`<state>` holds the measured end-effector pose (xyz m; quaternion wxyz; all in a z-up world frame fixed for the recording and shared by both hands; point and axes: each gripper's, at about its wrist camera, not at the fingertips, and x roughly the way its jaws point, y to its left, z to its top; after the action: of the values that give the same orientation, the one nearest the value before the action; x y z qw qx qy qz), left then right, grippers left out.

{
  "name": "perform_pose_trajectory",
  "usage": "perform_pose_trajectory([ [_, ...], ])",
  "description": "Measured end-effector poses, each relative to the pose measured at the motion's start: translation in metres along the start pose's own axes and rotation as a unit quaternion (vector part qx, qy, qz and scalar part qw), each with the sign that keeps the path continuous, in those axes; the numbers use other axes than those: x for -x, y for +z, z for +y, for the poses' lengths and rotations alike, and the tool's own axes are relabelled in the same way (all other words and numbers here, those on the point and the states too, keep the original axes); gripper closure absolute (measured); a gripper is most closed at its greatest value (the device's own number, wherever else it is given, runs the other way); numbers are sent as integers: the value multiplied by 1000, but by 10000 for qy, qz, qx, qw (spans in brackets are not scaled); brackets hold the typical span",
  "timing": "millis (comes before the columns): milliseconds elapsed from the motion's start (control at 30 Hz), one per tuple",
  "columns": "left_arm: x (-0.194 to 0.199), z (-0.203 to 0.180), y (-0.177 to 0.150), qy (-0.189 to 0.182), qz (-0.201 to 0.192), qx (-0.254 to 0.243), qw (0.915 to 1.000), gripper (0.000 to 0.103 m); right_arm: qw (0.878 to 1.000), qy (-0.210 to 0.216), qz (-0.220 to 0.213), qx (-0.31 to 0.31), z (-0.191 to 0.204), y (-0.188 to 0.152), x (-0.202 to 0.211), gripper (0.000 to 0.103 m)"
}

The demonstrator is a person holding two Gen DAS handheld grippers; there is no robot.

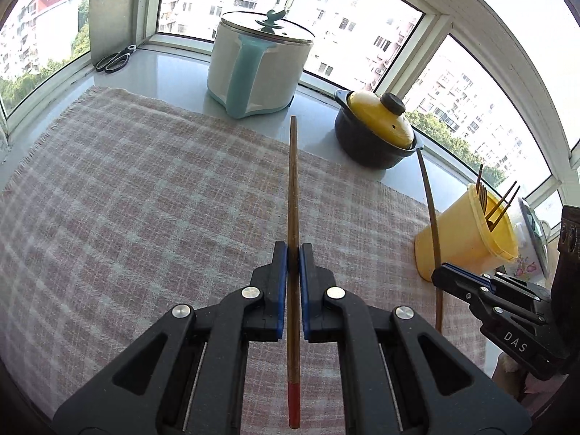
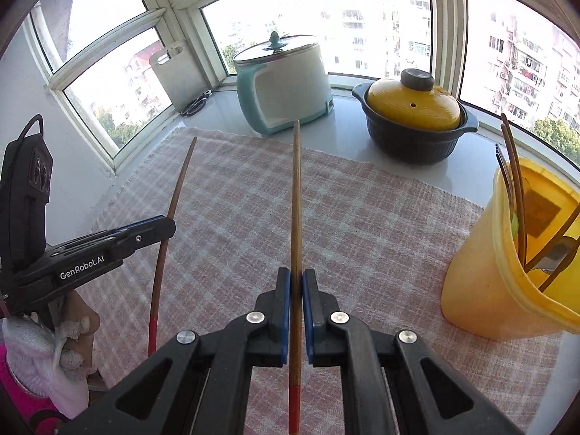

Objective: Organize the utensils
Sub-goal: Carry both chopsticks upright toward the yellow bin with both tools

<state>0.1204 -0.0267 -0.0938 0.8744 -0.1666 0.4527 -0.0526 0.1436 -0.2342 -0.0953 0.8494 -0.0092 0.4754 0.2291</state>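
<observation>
Over the checked cloth [image 1: 145, 199], each gripper is clamped on one wooden chopstick, both clear of the cloth. Left gripper [image 1: 293, 253] pinches left chopstick [image 1: 293, 181] past its middle, toward the red-tipped end; thin tip points ahead at the teal pot [image 1: 259, 61]. Right gripper [image 2: 296, 279] holds right chopstick [image 2: 296, 199] the same way, red end trailing back between the jaws. Judgement: sticks are light, stiff, thin and smooth, so likely to pivot or slide in flat pads; a grip nearer the thick red end gives more wood to bite but leaves a long lever out front. Yellow cup [image 2: 482, 282] with utensils already standing in it sits on the right edge of the cloth, just beside the right gripper, well apart from the left. Yellow-lidded pot [image 2: 413, 123] behind it on the sill
</observation>
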Motion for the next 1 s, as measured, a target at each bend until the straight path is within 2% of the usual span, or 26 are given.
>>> perform_pose_trajectory([
  [267,19,-56,18,-494,-352,-390,9974,99,9979,-182,-577,-222,-27,-6,60,99],
  [500,16,-107,30,-890,-478,-628,9929,99,9932,-431,-948,-525,-67,-5,98,99],
  [733,6,-161,40,-1200,-525,-863,9876,99,9875,-639,-1171,-841,-106,-2,120,99],
  [1000,-13,-207,55,-1330,-619,-957,9845,99,9836,-712,-1326,-995,-138,9,128,99],
])
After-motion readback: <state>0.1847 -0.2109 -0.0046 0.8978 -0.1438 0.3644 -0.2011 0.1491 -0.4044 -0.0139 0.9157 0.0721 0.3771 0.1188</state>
